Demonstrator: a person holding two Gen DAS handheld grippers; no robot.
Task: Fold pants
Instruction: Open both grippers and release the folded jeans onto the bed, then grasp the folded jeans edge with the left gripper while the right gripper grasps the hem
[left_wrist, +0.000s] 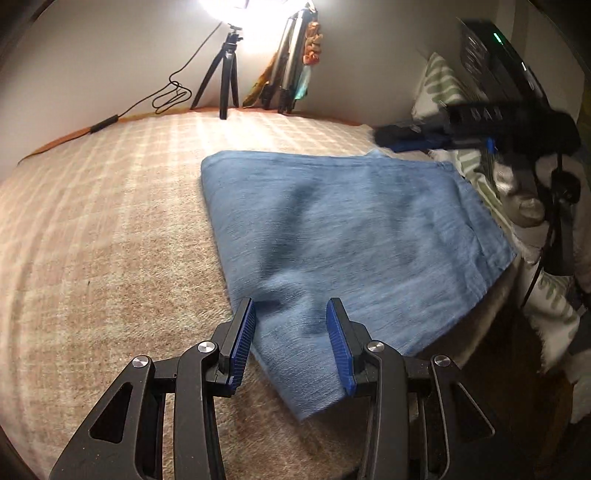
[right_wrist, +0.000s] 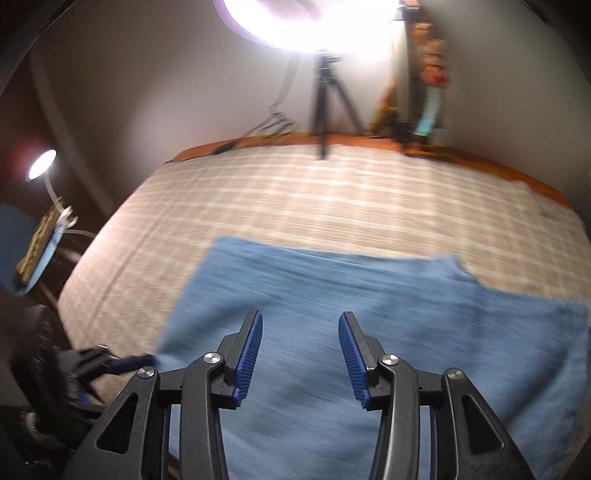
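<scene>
The blue pants (left_wrist: 351, 236) lie folded flat on the checked beige bed cover (left_wrist: 110, 221). My left gripper (left_wrist: 291, 310) is open and empty, its blue pads over the near corner of the pants. My right gripper (right_wrist: 300, 325) is open and empty above the pants (right_wrist: 369, 314); this view is blurred by motion. The right gripper also shows in the left wrist view (left_wrist: 391, 138) at the far right edge of the pants. The left gripper shows in the right wrist view (right_wrist: 140, 360) at the pants' left corner.
A ring light on a black tripod (left_wrist: 227, 74) and a second folded tripod (left_wrist: 291, 62) stand at the back by the wall. A black cable (left_wrist: 162, 96) runs along the bed's far edge. A leaf-patterned pillow (left_wrist: 439, 85) lies at the right. A small lamp (right_wrist: 42, 164) is at left.
</scene>
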